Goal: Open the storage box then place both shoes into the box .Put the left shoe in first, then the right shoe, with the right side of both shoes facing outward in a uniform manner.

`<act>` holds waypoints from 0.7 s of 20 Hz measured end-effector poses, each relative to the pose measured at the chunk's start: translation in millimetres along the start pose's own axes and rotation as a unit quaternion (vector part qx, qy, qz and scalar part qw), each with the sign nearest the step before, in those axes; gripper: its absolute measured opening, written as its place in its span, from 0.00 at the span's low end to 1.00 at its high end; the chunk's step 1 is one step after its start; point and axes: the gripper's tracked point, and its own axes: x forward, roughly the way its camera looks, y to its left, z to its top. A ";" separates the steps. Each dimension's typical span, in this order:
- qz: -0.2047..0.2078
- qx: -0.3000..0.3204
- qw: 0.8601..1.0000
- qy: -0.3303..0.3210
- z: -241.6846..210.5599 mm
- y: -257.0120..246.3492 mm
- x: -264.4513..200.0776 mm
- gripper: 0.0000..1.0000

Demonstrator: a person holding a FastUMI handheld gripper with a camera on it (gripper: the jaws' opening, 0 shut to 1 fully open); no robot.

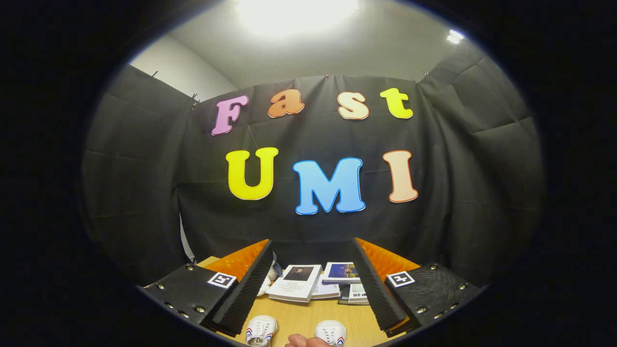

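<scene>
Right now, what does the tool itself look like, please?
The tool has two long fingers with ribbed inner pads. Each finger sits on a dark plate with small bright screws and a square black-and-white marker. The fingers stand wide apart, holding nothing.

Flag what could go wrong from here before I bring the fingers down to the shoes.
1. A hand lies on the table between the two shoes, where the open gripper could strike it.
2. Books lie just beyond the shoes and might get knocked.
3. The gripper is aimed well above the table, so the approach may misjudge the shoes.
</scene>
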 end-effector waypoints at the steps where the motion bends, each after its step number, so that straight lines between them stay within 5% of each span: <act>1: -0.003 0.004 1.000 0.001 -2.7 -1.2 0.4 0.98; 6: -0.002 0.022 1.000 0.018 -22.3 0.4 8.7 0.98; 14: 0.056 0.026 0.996 0.060 -70.4 41.4 22.5 0.98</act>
